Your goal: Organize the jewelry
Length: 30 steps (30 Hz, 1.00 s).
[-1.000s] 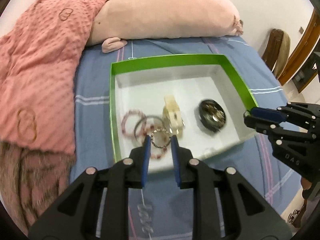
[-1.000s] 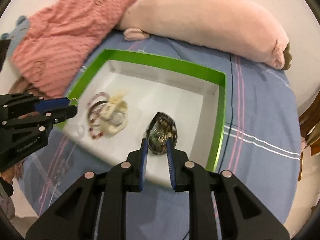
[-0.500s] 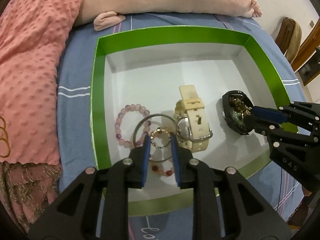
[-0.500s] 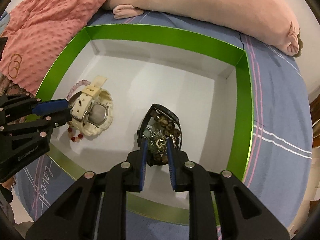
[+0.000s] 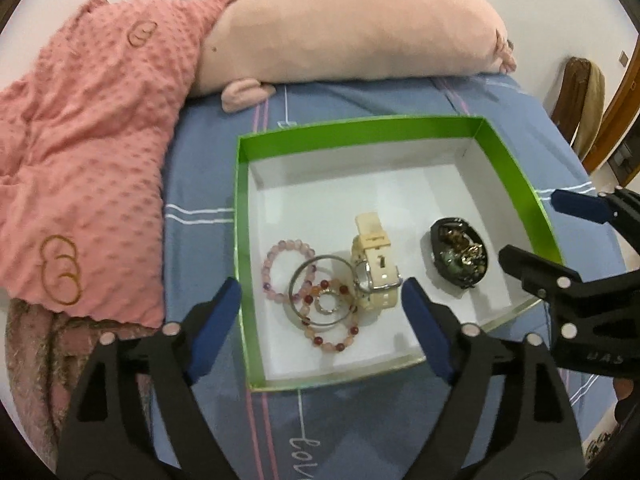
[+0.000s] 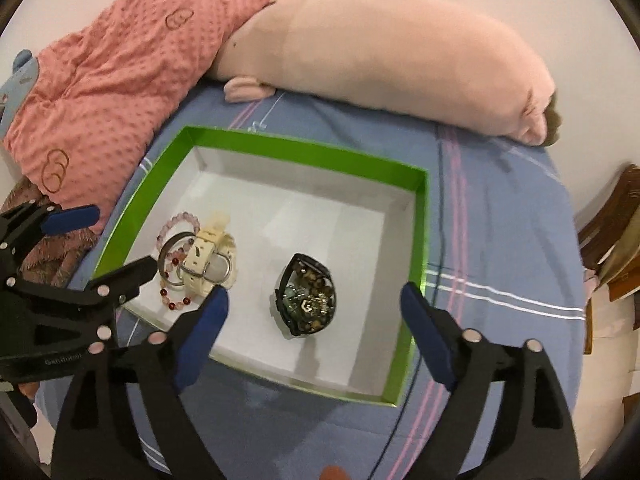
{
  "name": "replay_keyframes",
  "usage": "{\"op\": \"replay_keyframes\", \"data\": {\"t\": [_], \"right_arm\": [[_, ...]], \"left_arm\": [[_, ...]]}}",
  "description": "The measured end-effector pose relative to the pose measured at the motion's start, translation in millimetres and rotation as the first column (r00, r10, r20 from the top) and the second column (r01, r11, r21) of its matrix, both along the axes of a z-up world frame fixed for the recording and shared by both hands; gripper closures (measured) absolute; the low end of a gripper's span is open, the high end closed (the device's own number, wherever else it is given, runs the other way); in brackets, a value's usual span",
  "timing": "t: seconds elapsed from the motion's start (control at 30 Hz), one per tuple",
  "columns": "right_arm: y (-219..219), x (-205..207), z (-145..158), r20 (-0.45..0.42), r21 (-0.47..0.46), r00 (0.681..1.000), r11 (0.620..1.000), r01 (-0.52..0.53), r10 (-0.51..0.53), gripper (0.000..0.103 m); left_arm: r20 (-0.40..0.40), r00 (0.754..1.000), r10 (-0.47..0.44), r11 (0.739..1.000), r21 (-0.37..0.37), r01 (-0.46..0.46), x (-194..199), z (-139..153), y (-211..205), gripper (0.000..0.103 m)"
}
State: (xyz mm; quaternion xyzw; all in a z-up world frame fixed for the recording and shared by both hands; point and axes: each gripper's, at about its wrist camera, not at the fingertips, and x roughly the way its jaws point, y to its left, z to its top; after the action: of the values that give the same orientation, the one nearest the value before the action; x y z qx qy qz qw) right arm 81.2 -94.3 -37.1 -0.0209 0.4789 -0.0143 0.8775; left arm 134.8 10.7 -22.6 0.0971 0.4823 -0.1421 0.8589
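Note:
A white box with a green rim [image 5: 360, 128] [image 6: 304, 152] lies on the blue bedsheet. Inside at the left are a pale pink bead bracelet [image 5: 280, 252], a silver bangle [image 5: 291, 286], a red-and-pink bead bracelet [image 5: 336, 344] and a small beaded ring [image 5: 318, 309] resting on them. A cream watch [image 5: 374, 256] [image 6: 208, 252] stands beside them. A black watch [image 5: 460, 258] [image 6: 308, 280] with small pieces heaped on it lies further right. My left gripper [image 5: 320, 300] [image 6: 120, 240] hangs above the bracelets, jaws opening, gripping nothing. My right gripper [image 6: 314, 298] [image 5: 536, 226] hangs above the black watch, jaws opening, gripping nothing.
A long pink plush pillow [image 5: 352, 28] lies across the head of the bed. A pink dotted blanket [image 5: 80, 160] is heaped to the left of the box. A wooden chair [image 5: 580, 100] stands past the bed's right edge.
Both grippers went from nearly shut to wide open and drew back from the box. The small beaded ring left my left fingertips and now rests on the bracelets.

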Motion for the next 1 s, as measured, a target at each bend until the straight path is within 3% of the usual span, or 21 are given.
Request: {"op": "replay_keyframes", "data": {"t": [1.0], "right_arm": [[-5.8,-20.0,2.6,-0.007,0.011,1.000,1.000,0.026,-0.026,0.014]], "left_arm": [[-0.005,1.000,0.018,1.000,0.005,-0.018,-16.6,8.8,-1.3,0.012]]}}
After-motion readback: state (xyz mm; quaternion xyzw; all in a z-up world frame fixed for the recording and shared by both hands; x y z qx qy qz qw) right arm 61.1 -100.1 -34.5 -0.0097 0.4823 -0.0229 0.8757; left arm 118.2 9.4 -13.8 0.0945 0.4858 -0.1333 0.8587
